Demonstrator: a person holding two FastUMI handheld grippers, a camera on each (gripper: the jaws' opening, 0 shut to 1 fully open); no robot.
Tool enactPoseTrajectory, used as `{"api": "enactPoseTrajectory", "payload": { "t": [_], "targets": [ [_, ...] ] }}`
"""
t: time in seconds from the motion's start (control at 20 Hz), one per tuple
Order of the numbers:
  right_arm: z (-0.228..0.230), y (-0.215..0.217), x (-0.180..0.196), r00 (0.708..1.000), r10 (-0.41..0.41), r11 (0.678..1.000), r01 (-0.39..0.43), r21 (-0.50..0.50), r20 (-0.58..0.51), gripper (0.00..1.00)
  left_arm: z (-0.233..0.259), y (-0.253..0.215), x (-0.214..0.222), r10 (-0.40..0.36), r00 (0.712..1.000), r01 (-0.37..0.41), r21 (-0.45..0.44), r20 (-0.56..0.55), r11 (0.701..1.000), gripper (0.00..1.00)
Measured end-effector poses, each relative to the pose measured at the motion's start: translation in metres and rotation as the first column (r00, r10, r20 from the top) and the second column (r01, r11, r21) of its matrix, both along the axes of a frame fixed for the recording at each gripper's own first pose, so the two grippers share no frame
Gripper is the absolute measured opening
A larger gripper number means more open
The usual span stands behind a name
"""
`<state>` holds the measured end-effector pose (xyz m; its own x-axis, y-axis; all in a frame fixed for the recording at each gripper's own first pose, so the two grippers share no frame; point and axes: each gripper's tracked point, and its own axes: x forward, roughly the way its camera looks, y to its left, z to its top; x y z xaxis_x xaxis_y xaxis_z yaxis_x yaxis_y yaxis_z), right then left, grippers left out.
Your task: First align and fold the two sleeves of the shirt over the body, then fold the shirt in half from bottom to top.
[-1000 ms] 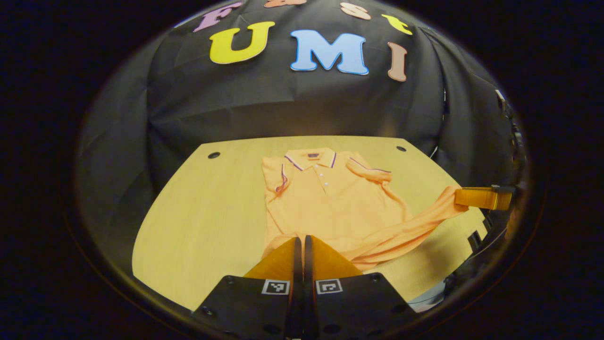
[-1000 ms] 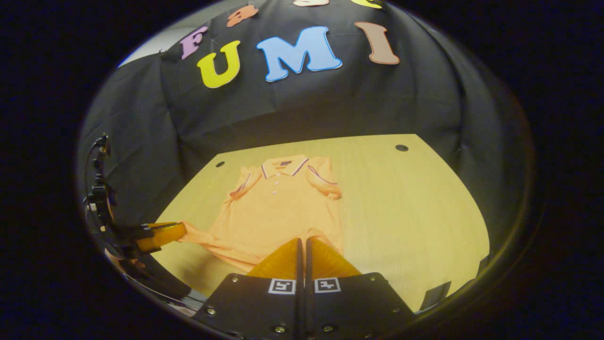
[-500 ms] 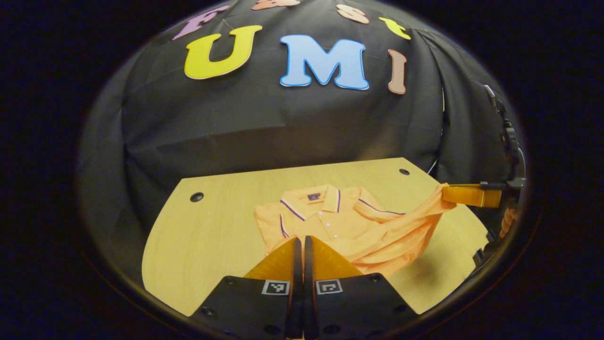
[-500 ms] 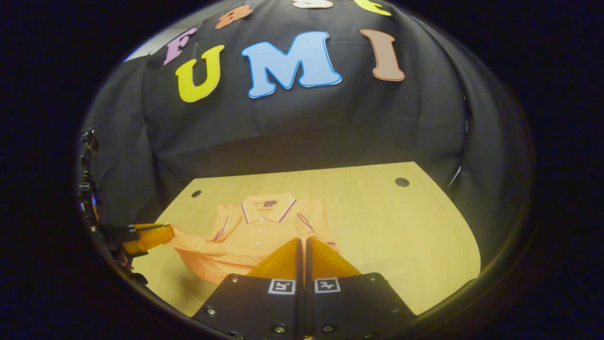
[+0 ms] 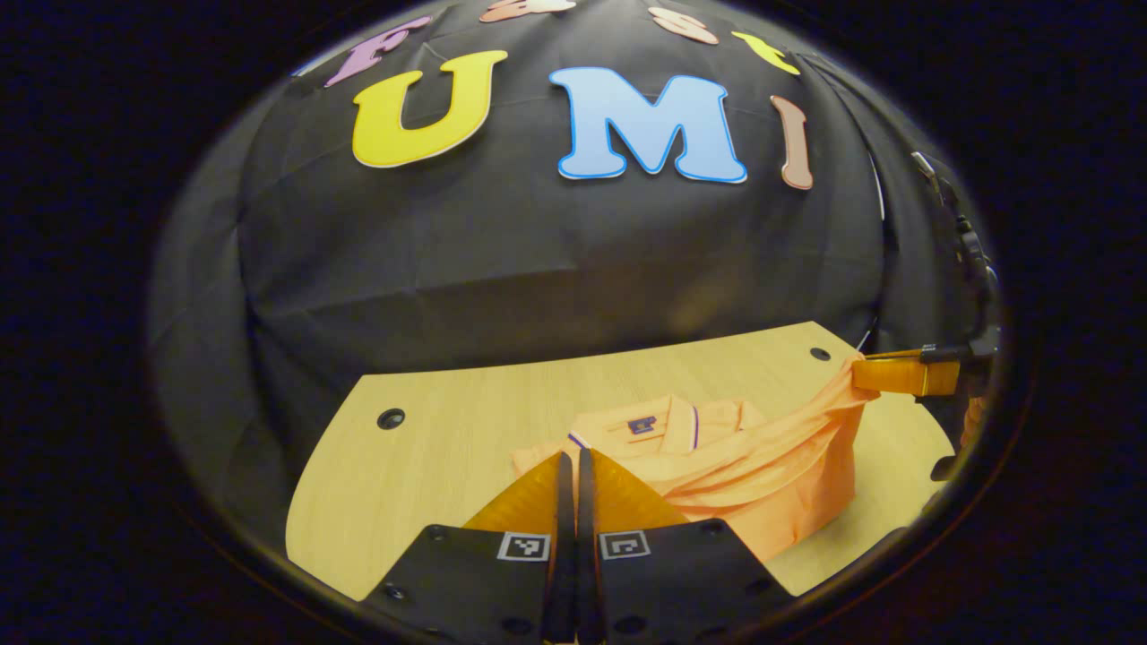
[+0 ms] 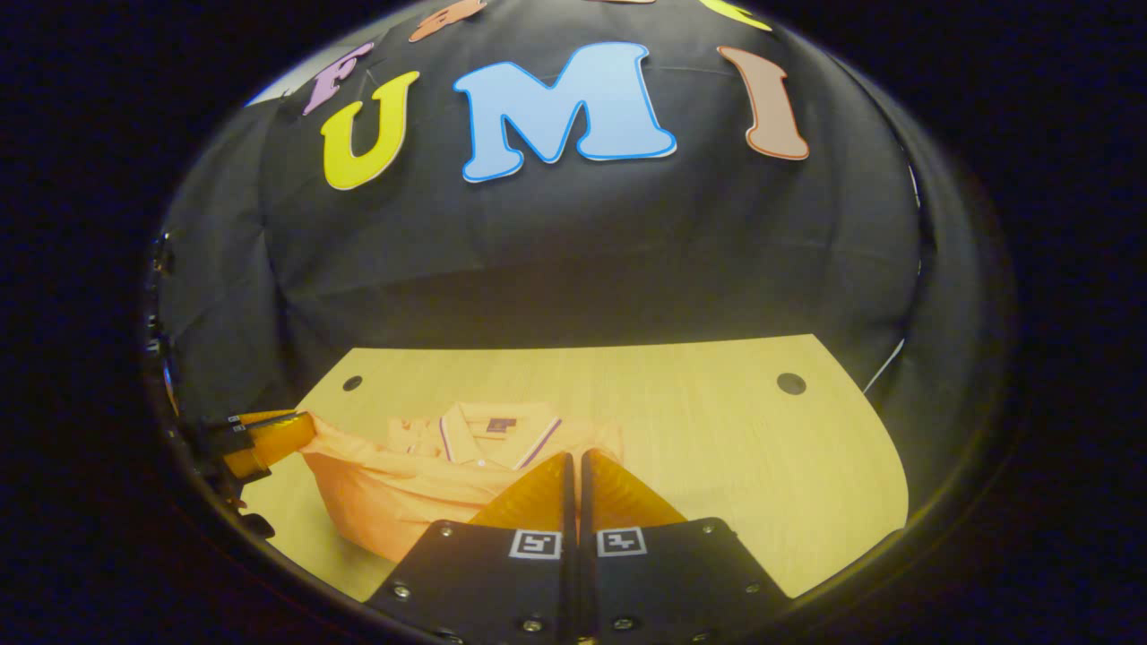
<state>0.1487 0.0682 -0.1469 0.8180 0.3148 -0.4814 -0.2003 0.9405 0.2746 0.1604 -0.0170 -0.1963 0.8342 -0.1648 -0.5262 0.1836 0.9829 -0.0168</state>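
Note:
An orange polo shirt [image 5: 753, 466] with a dark-trimmed collar [image 5: 645, 428] lies on the wooden table [image 5: 430, 457]. Its lower half is lifted and draped toward the collar. My left gripper [image 5: 573, 453] is shut on one corner of the bottom hem, low over the shirt. At the right edge of the left gripper view my right gripper [image 5: 858, 373] is shut on the other hem corner, and the hem is stretched between the two. In the right gripper view the shirt [image 6: 394, 488] bulges below the collar [image 6: 488, 434]; my right gripper [image 6: 573, 455] and the left gripper [image 6: 306, 427] both pinch the cloth.
The table [image 6: 717, 439] has round holes near its far corners [image 5: 391, 418] [image 6: 790, 383]. The black cloth wall [image 5: 538, 260] rises just behind the table's far edge. Bare wood lies to the left of the shirt in the left gripper view and to its right in the right gripper view.
Both grippers have carried the bottom hem forward over the body toward the collar. The shirt's lower part has gone from lying flat to a raised fold, and the wall has come closer.

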Motion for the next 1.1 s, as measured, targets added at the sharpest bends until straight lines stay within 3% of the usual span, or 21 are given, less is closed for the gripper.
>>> {"api": "enactPoseTrajectory", "payload": {
  "t": [0.3, 0.65, 1.1],
  "targets": [
    [-0.019, 0.01, 0.051, 0.999, 0.036, 0.999, -0.036, 0.001, -0.029, 0.0, -0.02, 0.006, 0.054, 0.033, 0.999, -0.034, 0.038, 0.007, 0.999, 0.07],
    [-0.05, 0.025, 0.108, 0.997, 0.056, 0.994, -0.06, -0.088, -0.045, 0.0, -0.064, 0.001, 0.108, 0.037, 0.999, -0.036, 0.113, -0.005, 0.993, 0.06],
    [-0.096, 0.031, 0.125, 0.992, 0.06, 0.981, -0.079, -0.176, -0.111, 0.01, -0.122, -0.007, 0.129, 0.059, 0.996, -0.05, 0.136, -0.07, 0.99, 0.07]
  ]
}}
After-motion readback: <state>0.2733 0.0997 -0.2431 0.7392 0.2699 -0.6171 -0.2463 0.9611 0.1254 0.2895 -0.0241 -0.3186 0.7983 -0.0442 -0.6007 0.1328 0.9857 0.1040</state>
